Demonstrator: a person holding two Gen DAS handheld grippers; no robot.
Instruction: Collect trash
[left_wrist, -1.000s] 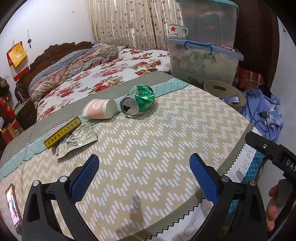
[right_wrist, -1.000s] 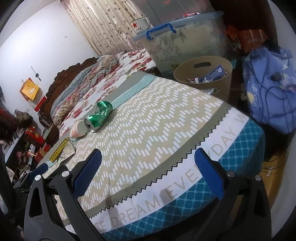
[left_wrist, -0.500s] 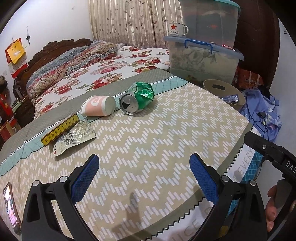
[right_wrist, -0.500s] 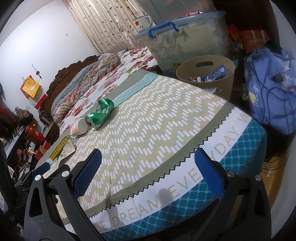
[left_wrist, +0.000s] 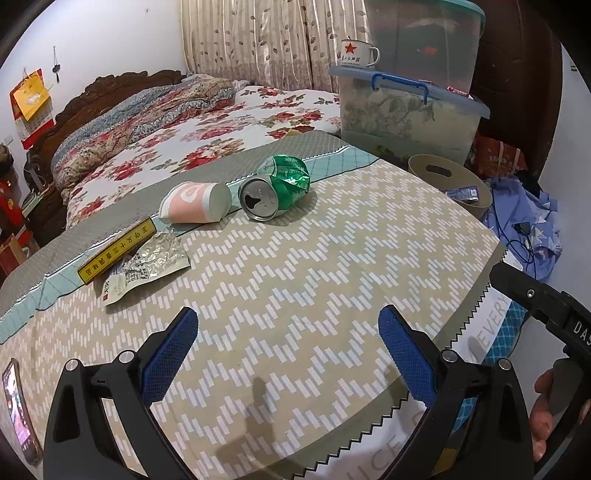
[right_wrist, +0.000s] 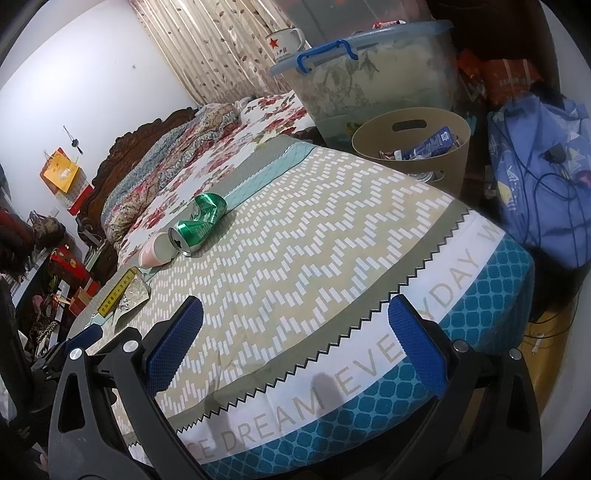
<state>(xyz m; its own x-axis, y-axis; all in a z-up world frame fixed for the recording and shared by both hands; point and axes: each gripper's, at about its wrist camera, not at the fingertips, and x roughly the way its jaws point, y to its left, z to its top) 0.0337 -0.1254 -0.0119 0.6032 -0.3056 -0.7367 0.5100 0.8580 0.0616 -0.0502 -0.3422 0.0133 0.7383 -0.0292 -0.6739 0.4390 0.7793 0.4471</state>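
Both grippers hang low over the near end of the bed (left_wrist: 332, 280), and neither carries anything: the left gripper (left_wrist: 286, 343) has its jaws spread wide over bare zigzag-patterned cover, and the right gripper (right_wrist: 293, 332) is just as slack, poised above the hem with the printed lettering.

Some of the job looks done. The tan bin (right_wrist: 410, 147) beside the far corner of the bed already holds a blue wrapper, what appears to be a can, and other scraps I cannot make out.

What is left lies in a loose row across the far half of the cover. A crushed green can (left_wrist: 277, 188) rests on its side with its open top turned this way, and a pink-and-white paper cup (left_wrist: 195, 203) lies tipped over, touching it or very nearly. Further left, a yellow carton (left_wrist: 116, 251) lies flat, with a crumpled foil packet (left_wrist: 147, 267) against its near edge. A phone (left_wrist: 16, 402) sits at the left edge of the bed; I would not count that as trash.

So, by my reckoning, four pieces remain, all well apart from both grippers. The can lies nearest the bin.
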